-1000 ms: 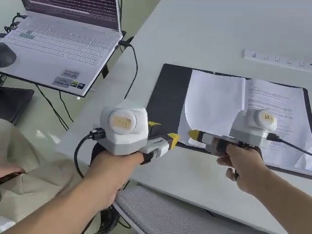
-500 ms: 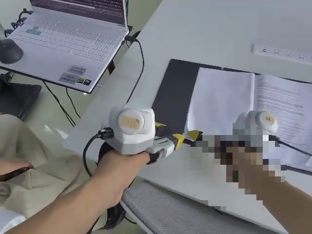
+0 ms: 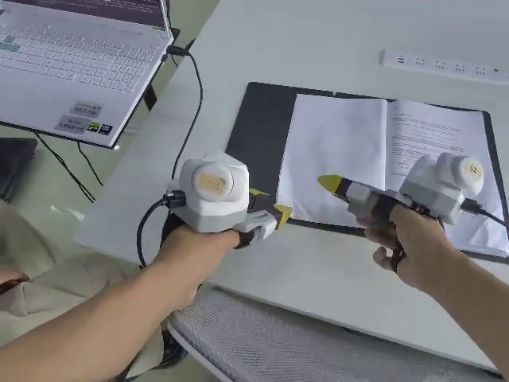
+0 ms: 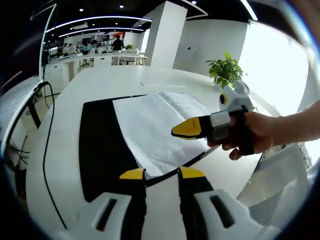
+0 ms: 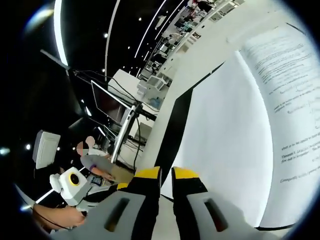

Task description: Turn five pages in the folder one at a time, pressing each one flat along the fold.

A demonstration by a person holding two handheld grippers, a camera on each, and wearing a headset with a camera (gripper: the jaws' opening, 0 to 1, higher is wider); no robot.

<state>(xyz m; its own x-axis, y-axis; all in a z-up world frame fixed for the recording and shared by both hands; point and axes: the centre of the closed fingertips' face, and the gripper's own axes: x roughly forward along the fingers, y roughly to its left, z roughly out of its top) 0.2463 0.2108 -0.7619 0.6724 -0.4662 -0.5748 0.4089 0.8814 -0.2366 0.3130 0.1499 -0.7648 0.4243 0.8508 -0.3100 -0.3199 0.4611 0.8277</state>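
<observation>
**Mia:** Where is the folder (image 3: 256, 135)?

**Ben:** It lies open on the white surface (image 3: 318, 48), to the right of the laptop (image 3: 71, 56).

**Mia:** What about the left gripper (image 3: 269, 205)?

**Ben:** It is by the folder's near corner. Its jaws are a little apart and hold nothing.

**Mia:** And the right gripper (image 3: 328, 184)?

**Ben:** It is over the near edge of the blank page (image 3: 334, 143). Its jaws are closed on nothing. I cannot tell if it touches the page.
</observation>
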